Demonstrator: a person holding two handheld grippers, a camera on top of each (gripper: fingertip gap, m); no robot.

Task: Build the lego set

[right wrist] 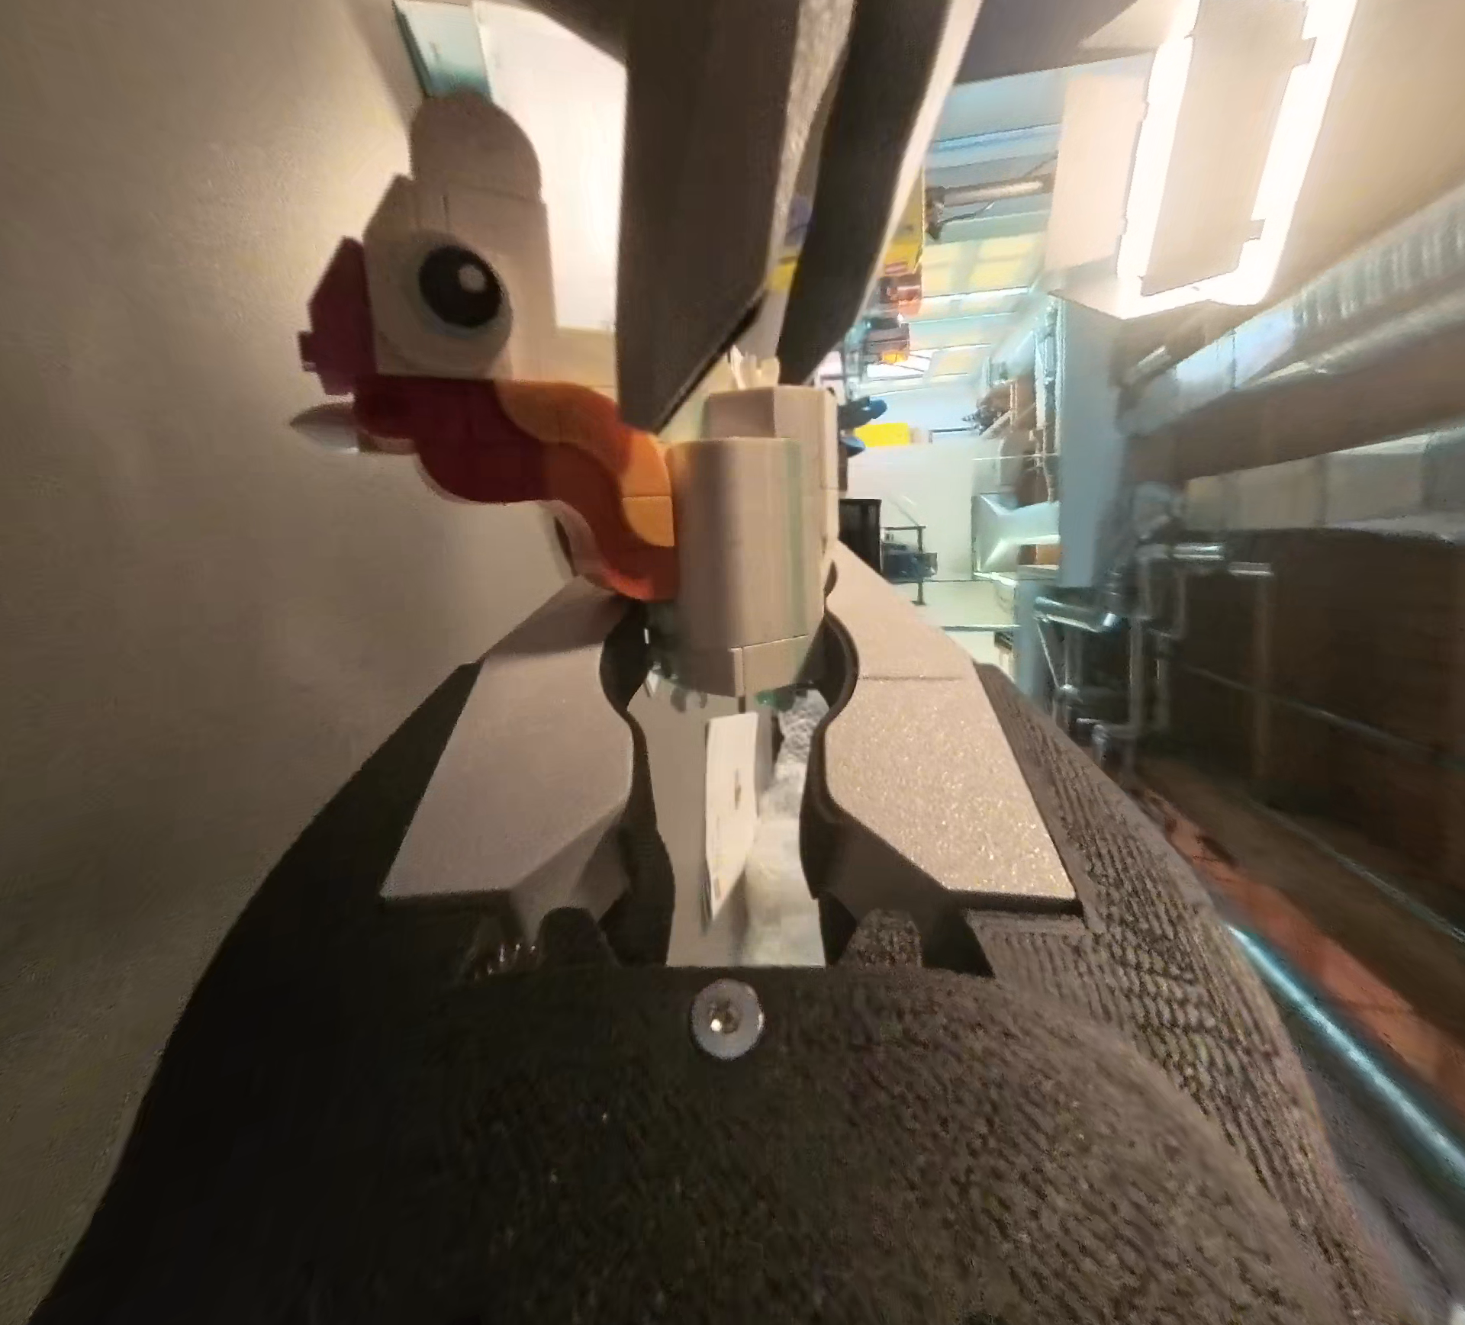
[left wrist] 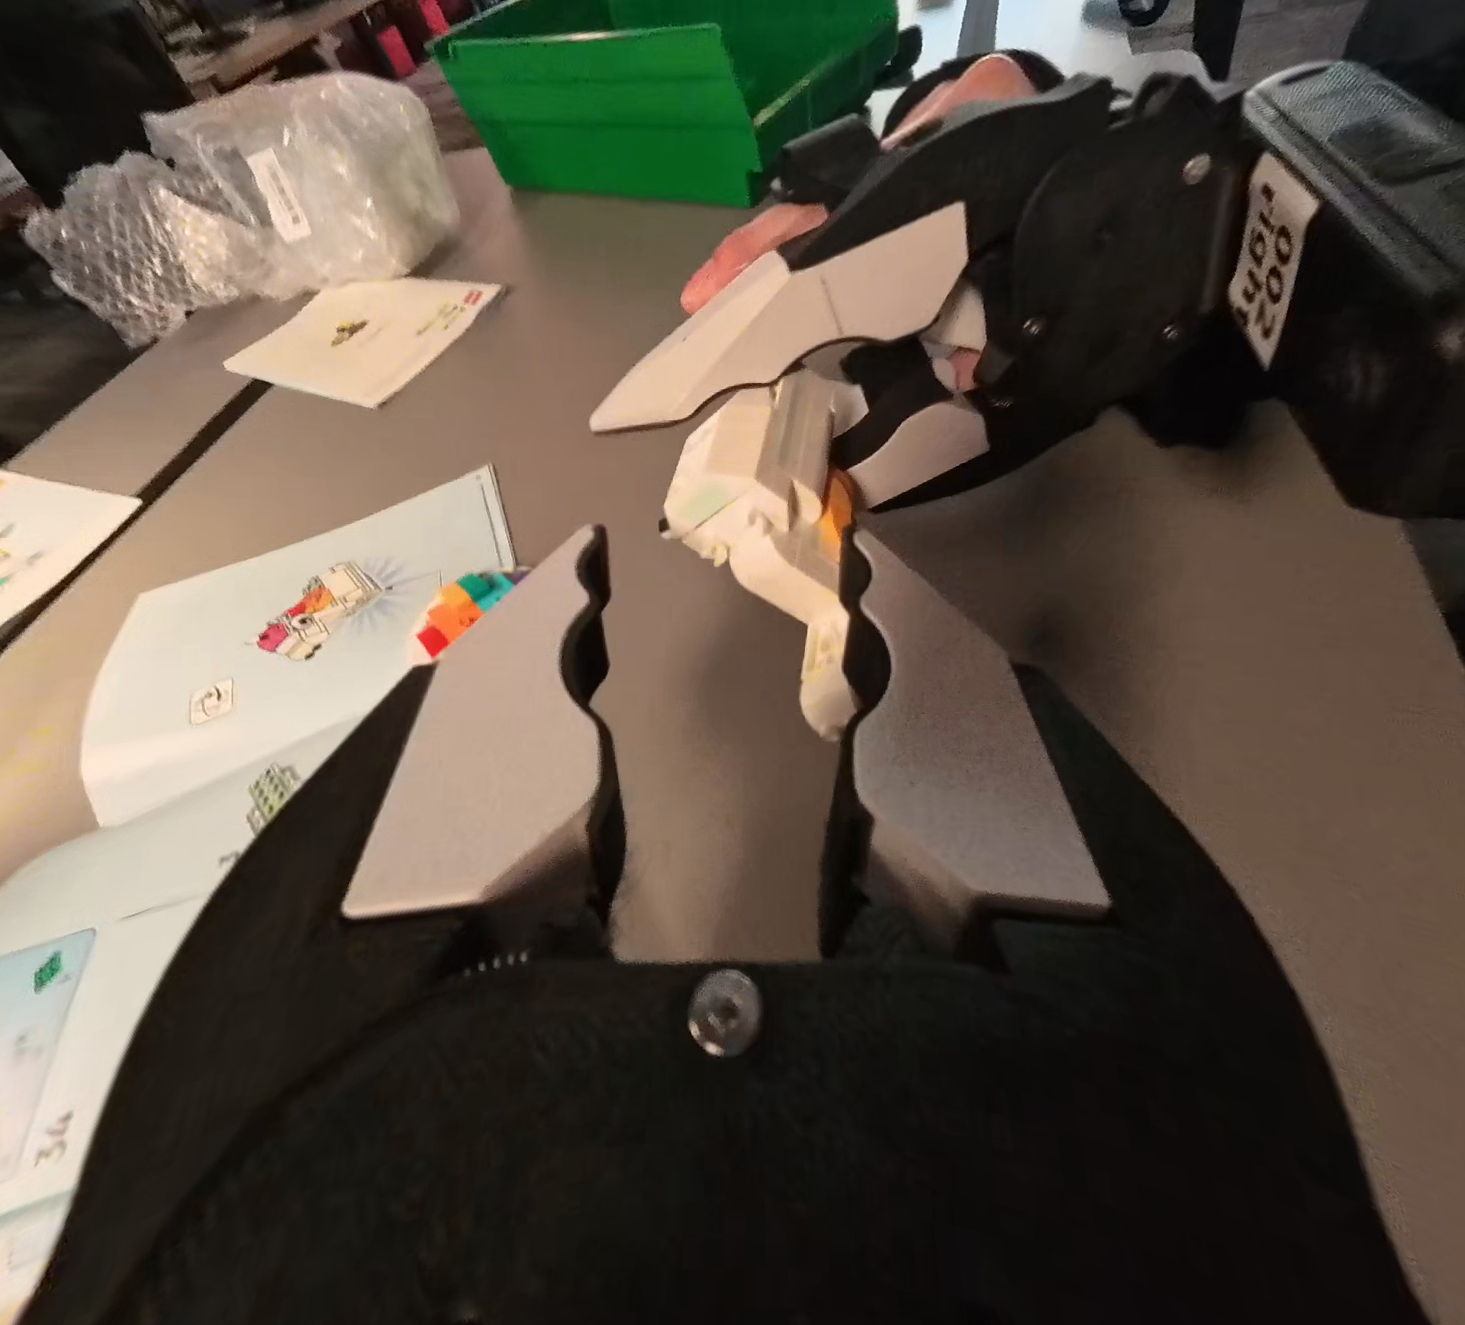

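A white lego animal model (right wrist: 745, 550) with a big black eye and a red and orange mane is clamped in my right gripper (right wrist: 737, 593), which is turned on its side. In the left wrist view the right gripper (left wrist: 761, 451) reaches in from the right and holds the model (left wrist: 713, 494) just above the grey table (left wrist: 1189, 653). My left gripper (left wrist: 721, 550) is open, and its right fingertip (left wrist: 860, 621) lies against the model. A small rainbow-coloured brick assembly (left wrist: 464, 609) lies on the open instruction booklet (left wrist: 262, 692).
A green plastic bin (left wrist: 674, 90) stands at the back of the table. Bubble-wrap bags (left wrist: 262, 201) lie at the back left, with a second booklet (left wrist: 372, 340) in front of them. A person's hand (left wrist: 745, 253) holds the right gripper. Chairs and desks stand beyond the table.
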